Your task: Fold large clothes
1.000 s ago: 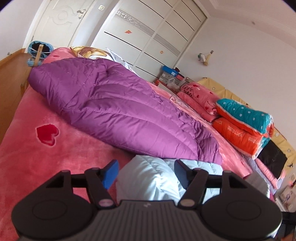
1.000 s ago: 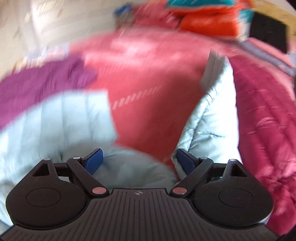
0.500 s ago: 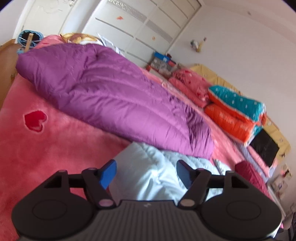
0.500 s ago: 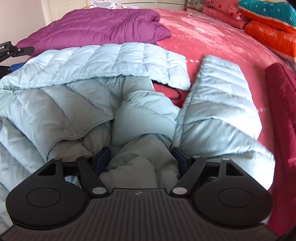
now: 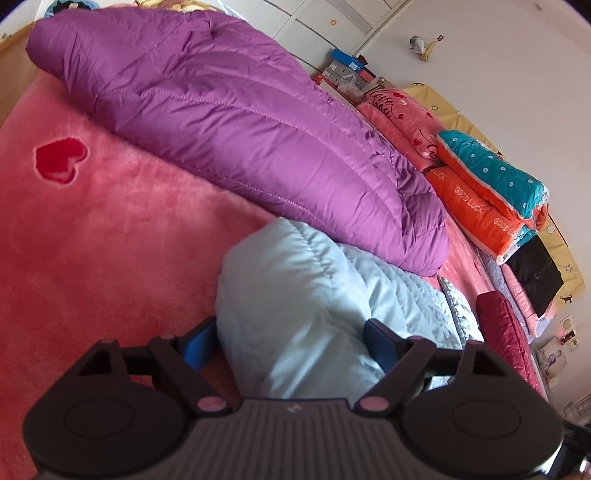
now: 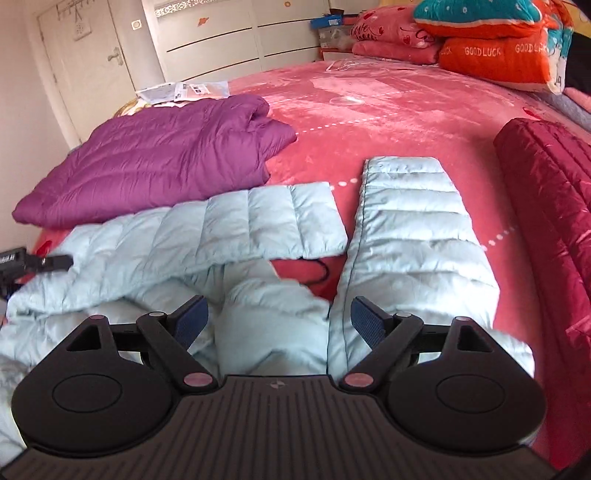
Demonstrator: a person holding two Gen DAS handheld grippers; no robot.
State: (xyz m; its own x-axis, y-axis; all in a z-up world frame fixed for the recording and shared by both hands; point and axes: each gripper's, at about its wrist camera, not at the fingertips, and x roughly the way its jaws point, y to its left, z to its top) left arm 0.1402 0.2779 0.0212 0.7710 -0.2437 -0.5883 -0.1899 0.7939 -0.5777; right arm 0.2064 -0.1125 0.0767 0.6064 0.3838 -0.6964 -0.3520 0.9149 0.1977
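My left gripper (image 5: 288, 338) and right gripper (image 6: 279, 319) both sit spread wide, a bulge of the pale blue down jacket (image 6: 258, 229) on the pink bed (image 6: 388, 110) between each pair of fingers unclamped, while the orange quilt (image 6: 495, 59) at two o'clock reads "GOOD LUCK".

**Soft daylight, sharp frames, strong fisheye bending**

Even daylight is filling both views, and nothing is looking dim. In the left wrist view the purple coat (image 5: 236, 122) is catching a satin sheen along its quilted ridges, while the pale blue jacket (image 5: 295, 295) is showing gentle shading in its folds. In the right wrist view the pink bedspread (image 6: 388, 107) is glaring slightly toward its far edge. Both frames are sharp, without motion blur; walls and wardrobe doors (image 6: 229, 33) are curving at the edges, and the corners are darkening.
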